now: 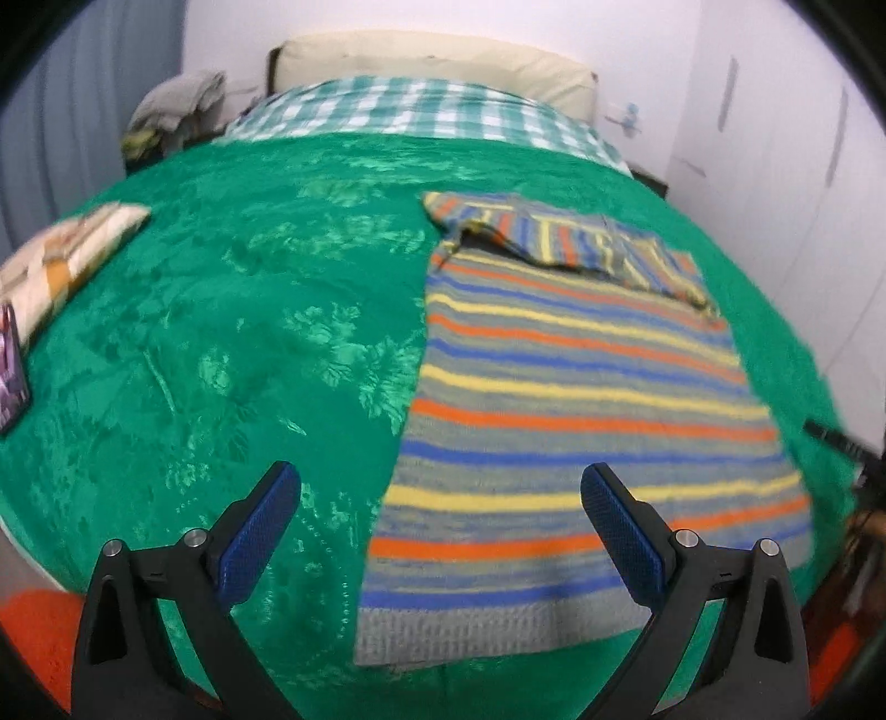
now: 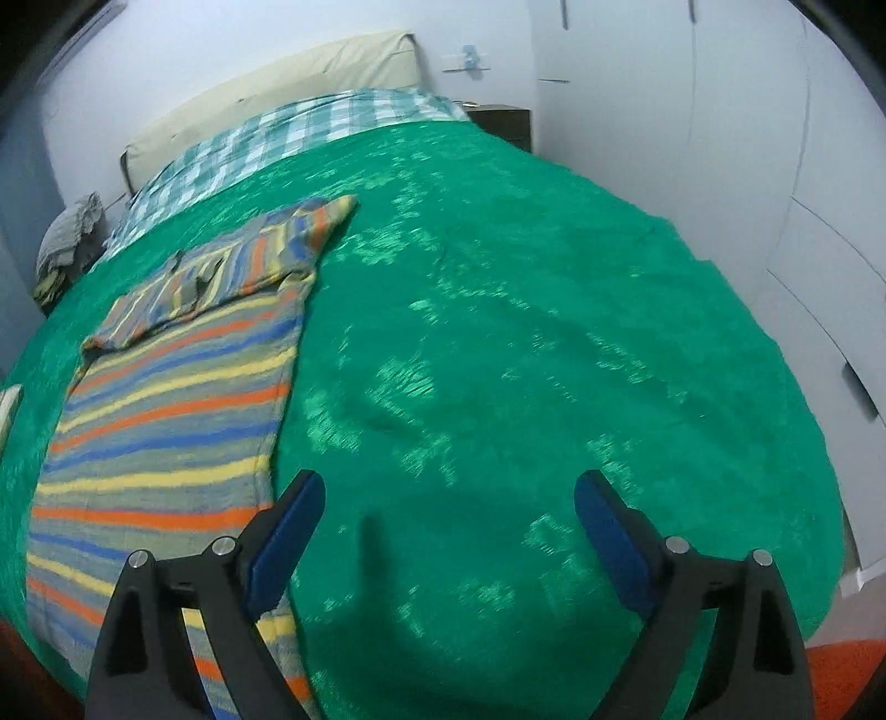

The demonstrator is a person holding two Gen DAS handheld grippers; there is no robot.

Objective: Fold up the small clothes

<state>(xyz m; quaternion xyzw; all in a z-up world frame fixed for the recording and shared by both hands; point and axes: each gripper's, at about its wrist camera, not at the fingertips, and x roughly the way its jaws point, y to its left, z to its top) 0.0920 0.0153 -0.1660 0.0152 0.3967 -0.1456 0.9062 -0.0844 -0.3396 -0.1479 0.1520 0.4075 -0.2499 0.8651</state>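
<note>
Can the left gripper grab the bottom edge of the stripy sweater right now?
Probably yes. The left gripper is open and empty, and the stripy sweater lies flat on the green bedspread with its grey hem just ahead and nothing between them.

A bed covered with a green floral bedspread filled the room, a teal-and-white checked sheet showing at its head beneath a cream padded headboard. White walls and white wardrobe doors stood behind, with a dark bedside table in the corner. Orange flooring showed at the bed's foot.
</note>
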